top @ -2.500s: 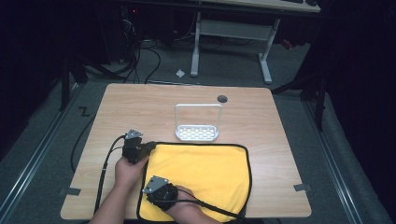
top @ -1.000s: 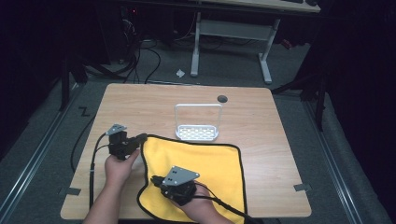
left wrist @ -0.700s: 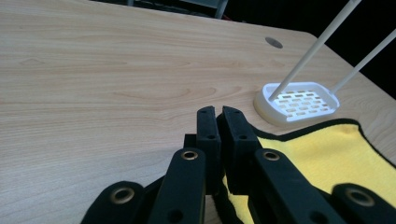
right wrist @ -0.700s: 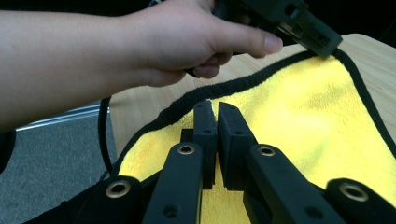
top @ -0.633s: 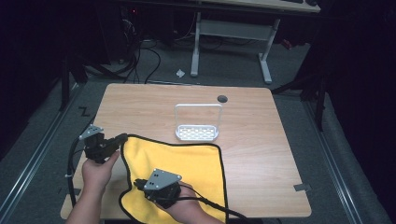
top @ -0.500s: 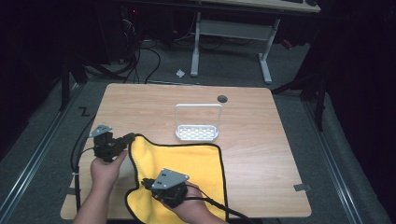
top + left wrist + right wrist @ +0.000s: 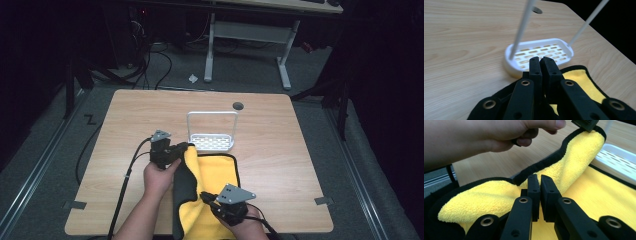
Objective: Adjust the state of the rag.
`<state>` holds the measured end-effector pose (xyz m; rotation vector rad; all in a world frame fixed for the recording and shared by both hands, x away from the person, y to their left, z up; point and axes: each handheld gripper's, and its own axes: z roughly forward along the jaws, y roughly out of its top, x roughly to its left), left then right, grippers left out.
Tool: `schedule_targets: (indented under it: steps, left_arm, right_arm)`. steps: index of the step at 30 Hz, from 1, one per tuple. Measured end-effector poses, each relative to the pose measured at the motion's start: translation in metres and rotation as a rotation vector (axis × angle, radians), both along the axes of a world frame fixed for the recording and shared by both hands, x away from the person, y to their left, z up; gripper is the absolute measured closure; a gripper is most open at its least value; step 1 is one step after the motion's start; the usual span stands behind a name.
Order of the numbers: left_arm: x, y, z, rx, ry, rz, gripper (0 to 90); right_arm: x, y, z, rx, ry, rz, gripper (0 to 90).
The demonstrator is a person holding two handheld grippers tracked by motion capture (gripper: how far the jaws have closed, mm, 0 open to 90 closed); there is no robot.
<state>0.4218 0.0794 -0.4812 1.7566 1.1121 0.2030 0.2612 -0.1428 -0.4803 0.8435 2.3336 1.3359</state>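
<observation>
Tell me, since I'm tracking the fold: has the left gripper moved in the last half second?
Yes. The left gripper, shut on the cloth edge, has swung right across the table, from near the left edge to beside the white rack.

Dark room, grey carpet floor (image 7: 260, 75), white desk frame (image 7: 247, 37) behind

The cloth (image 7: 215, 175) lies on the table (image 7: 280, 150), its far edge just before the rack (image 7: 211, 142).
</observation>
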Motion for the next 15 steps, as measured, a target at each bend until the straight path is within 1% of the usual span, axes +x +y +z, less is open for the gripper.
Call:
schedule_targets:
  steps: [3, 4, 7, 11, 15]
  left_arm:
    - [0.001, -0.016, 0.0, -0.001, 0.006, -0.017, 85.9]
    - [0.001, -0.02, 0.0, 0.004, 0.006, -0.024, 85.9]
    - [0.002, -0.032, -0.001, 0.009, 0.009, -0.032, 85.8]
    - [0.004, -0.042, -0.005, -0.006, 0.026, -0.023, 85.6]
    - [0.005, -0.05, -0.011, 0.015, 0.029, -0.027, 85.4]
  right_arm:
    - [-0.003, -0.013, -0.002, -0.002, 0.007, -0.021, 87.0]
    - [-0.004, -0.018, -0.003, -0.003, 0.009, -0.029, 87.0]
    - [-0.007, -0.028, -0.005, -0.012, 0.008, -0.041, 87.0]
    - [-0.009, -0.04, -0.007, -0.019, 0.016, -0.065, 86.9]
    - [-0.009, -0.05, -0.013, -0.03, 0.037, -0.082, 86.9]
